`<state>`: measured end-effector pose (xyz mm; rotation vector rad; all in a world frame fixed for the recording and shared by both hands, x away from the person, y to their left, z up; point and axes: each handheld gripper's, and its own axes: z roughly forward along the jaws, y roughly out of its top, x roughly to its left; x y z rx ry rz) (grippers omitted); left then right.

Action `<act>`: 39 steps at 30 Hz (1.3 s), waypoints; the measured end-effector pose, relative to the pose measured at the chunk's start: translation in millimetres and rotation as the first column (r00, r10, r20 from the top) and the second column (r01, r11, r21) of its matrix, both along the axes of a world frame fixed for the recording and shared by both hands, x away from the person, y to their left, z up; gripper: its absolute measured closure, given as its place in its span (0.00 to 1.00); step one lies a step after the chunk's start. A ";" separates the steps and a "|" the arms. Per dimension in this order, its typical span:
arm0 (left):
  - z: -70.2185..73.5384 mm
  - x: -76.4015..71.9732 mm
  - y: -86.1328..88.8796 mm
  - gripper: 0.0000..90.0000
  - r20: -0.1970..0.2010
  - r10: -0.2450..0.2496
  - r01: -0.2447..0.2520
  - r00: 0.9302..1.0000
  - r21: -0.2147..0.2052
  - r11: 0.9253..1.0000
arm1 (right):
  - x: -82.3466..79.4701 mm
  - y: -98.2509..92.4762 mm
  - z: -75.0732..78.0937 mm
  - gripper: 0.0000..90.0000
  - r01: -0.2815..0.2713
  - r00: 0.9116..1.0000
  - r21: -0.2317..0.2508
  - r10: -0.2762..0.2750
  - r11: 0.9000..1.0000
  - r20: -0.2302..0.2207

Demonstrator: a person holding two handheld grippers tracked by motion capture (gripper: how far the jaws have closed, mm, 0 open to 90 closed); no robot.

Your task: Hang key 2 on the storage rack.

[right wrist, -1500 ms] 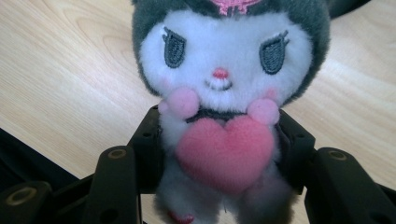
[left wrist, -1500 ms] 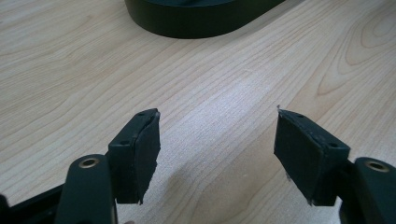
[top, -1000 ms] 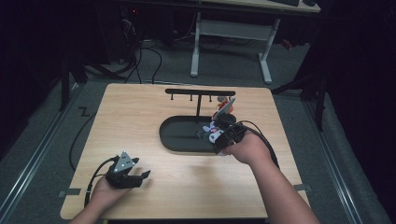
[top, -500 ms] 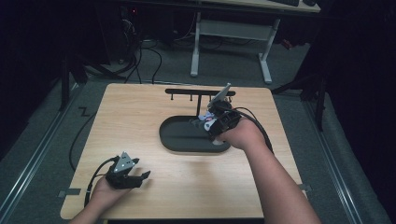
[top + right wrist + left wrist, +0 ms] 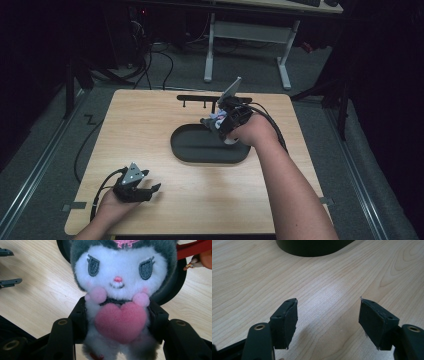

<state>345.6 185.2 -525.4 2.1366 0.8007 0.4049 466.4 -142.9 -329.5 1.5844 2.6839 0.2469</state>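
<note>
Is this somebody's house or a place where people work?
Probably a workroom or lab, not a house. A plain wooden table stands on grey carpet, black cables trail over the floor, and a desk with white metal legs stands behind. The right gripper holds a plush toy.

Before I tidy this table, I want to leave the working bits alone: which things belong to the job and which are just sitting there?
In the job:
- plush toy, clamped in the right gripper
- black oval tray under it
- black hook rack just beyond

Just lying about:
- left gripper, open on bare wooden table
- cables on the floor
- white desk frame behind
</note>
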 end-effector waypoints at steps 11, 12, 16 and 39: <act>0.0 0.3 1.5 0.35 -0.007 0.002 -0.002 1.000 -0.004 1.000 | 14.5 16.9 -3.4 0.53 -0.017 1.000 -0.029 0.017 0.999 0.010; 0.0 0.4 1.7 0.35 -0.007 0.003 -0.003 1.000 -0.004 1.000 | 16.0 17.9 -4.5 0.53 -0.019 1.000 -0.032 0.020 0.999 0.009; -0.4 1.0 2.1 0.36 -0.008 0.003 -0.003 1.000 -0.004 1.000 | 14.4 22.2 -4.8 0.53 -0.018 1.000 -0.044 0.018 0.999 0.007; -0.9 -0.2 -1.0 0.36 -0.013 -0.017 0.017 1.000 0.009 1.000 | 2.1 26.2 14.8 0.53 -0.038 0.997 -0.059 0.041 0.998 0.064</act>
